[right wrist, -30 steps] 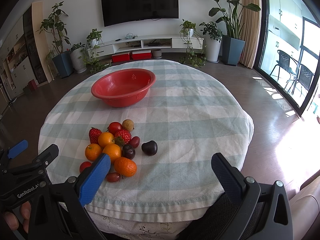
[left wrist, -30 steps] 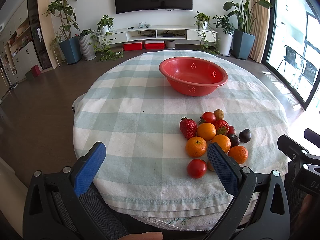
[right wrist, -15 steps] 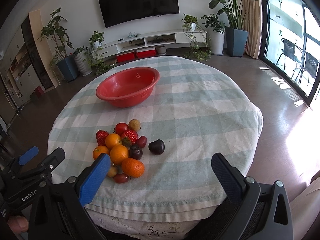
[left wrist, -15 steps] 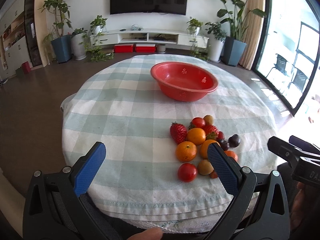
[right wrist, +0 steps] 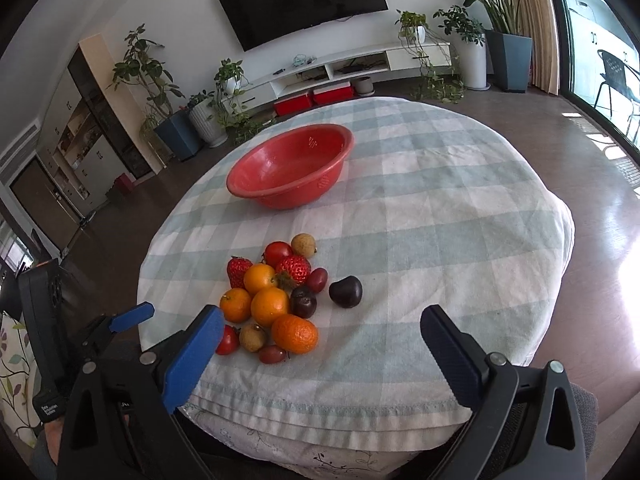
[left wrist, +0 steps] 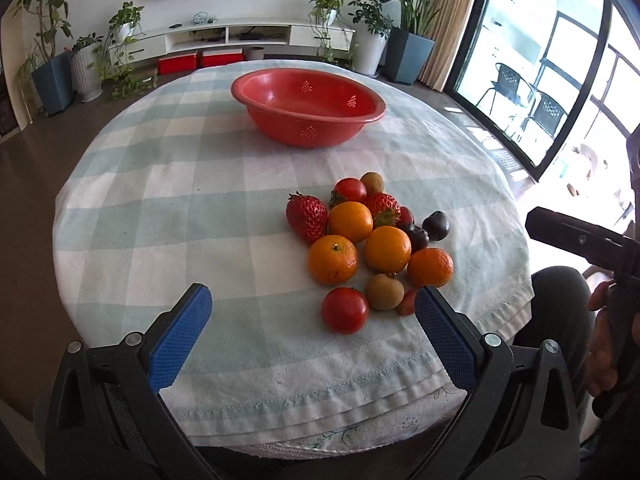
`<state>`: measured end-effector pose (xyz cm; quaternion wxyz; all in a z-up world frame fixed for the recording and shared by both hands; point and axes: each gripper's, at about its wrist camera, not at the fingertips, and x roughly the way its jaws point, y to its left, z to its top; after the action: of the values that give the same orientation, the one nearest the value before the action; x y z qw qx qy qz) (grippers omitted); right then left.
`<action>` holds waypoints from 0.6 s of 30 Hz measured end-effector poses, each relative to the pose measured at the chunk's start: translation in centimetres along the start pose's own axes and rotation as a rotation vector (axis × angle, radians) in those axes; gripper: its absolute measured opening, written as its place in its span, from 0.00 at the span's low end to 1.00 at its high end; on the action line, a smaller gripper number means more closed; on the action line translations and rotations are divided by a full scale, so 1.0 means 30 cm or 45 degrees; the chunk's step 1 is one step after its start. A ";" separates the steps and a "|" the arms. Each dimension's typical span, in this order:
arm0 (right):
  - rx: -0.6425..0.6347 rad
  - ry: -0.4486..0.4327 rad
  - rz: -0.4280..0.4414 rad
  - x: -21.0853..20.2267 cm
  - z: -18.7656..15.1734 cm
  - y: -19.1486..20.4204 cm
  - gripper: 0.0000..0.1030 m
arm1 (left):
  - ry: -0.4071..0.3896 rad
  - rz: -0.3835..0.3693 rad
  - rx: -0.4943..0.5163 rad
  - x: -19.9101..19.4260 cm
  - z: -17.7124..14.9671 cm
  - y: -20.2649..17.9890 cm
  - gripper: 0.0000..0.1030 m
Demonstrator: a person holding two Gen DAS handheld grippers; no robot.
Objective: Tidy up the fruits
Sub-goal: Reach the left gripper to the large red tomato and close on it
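A pile of fruit lies on the checked tablecloth near the front edge: several oranges (left wrist: pixel 333 259) (right wrist: pixel 295 334), two strawberries (left wrist: pixel 306 216) (right wrist: pixel 293 269), tomatoes (left wrist: pixel 344 311), brown longans (left wrist: pixel 384 291) and dark plums (right wrist: pixel 346 291). Behind it stands an empty red bowl (left wrist: pixel 308 107) (right wrist: pixel 291 166). My left gripper (left wrist: pixel 312 308) hovers open over the table's near edge, the tomato just ahead of its right finger. My right gripper (right wrist: pixel 320 326) is wide, its jaws closing, with nothing pressed between them; the nearest orange sits just ahead of its left finger.
The round table (left wrist: pixel 160 208) takes up most of both views, with its cloth hem at the front. Behind stand a TV console (left wrist: pixel 240 36), potted plants (right wrist: pixel 176 120) and a glass door (left wrist: pixel 560 80). A hand (left wrist: pixel 604 344) holds the other gripper at the right edge.
Both grippers have tipped downward and come closer to the table, so the fruit pile looks larger and nearer. The right gripper's fingers stand slightly narrower than before. No fruit has moved.
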<state>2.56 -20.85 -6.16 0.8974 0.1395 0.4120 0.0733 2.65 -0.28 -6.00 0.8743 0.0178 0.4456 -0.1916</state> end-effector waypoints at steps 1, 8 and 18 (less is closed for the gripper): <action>-0.001 0.017 -0.007 0.012 -0.004 -0.007 0.89 | 0.011 -0.008 0.026 0.009 0.001 -0.006 1.00; 0.007 0.058 0.011 0.063 -0.026 -0.029 0.83 | 0.096 -0.094 0.120 0.065 0.004 -0.029 0.79; 0.007 0.048 0.021 0.081 -0.033 -0.043 0.76 | 0.261 -0.213 0.309 0.151 0.032 -0.031 0.48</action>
<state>3.42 -21.30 -8.94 0.8885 0.1438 0.4280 0.0821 5.46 -2.79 -8.87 0.7968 0.1052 0.5059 -0.3132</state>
